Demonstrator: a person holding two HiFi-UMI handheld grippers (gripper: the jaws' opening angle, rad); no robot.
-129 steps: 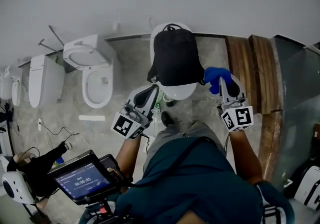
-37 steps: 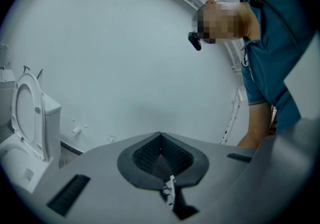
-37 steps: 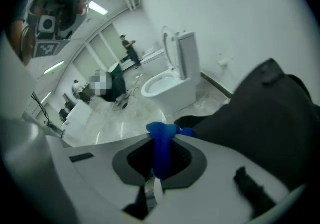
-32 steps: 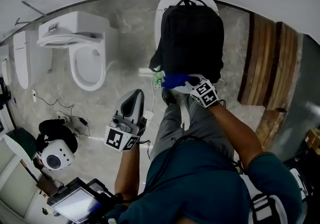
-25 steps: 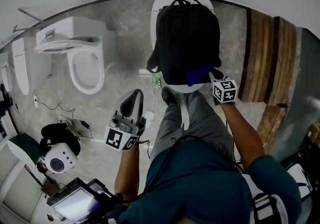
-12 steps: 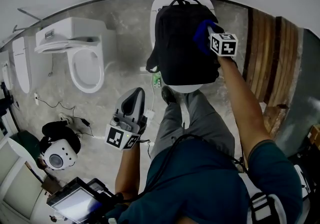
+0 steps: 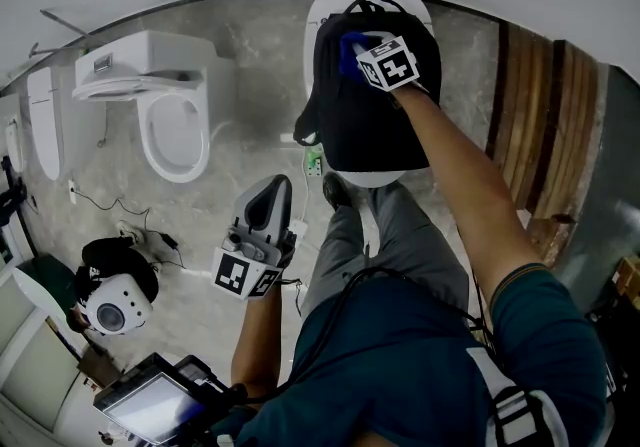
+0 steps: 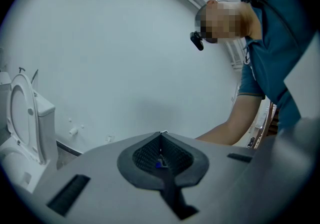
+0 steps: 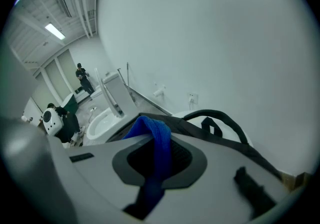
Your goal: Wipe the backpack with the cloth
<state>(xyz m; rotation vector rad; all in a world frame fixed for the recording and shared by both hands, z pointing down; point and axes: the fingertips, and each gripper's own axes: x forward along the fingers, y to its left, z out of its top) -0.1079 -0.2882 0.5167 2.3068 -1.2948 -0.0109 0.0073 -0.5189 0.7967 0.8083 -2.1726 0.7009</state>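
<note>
A black backpack point(image 7: 380, 105) lies on a closed white toilet point(image 7: 372, 177) against the far wall. My right gripper point(image 7: 362, 47) is shut on a blue cloth point(image 7: 349, 47) and presses it on the backpack's top left part, near the carry handle point(image 7: 375, 4). In the right gripper view the blue cloth point(image 9: 156, 144) hangs between the jaws, with the backpack's strap point(image 9: 220, 120) just beyond. My left gripper point(image 7: 262, 220) is held low at the person's left side, away from the backpack, shut and empty; its jaws point(image 8: 161, 154) face the white wall.
An open white toilet point(image 7: 172, 115) stands to the left on the marble floor. Wooden planks point(image 7: 545, 105) lie at the right. A black bag and a white device point(image 7: 110, 297) sit on the floor at lower left, with cables. A small green item point(image 7: 317, 161) lies by the toilet base.
My right gripper carried the cloth from the backpack's near edge up along its right side, then across to the top left near the handle. The left gripper has barely moved.
</note>
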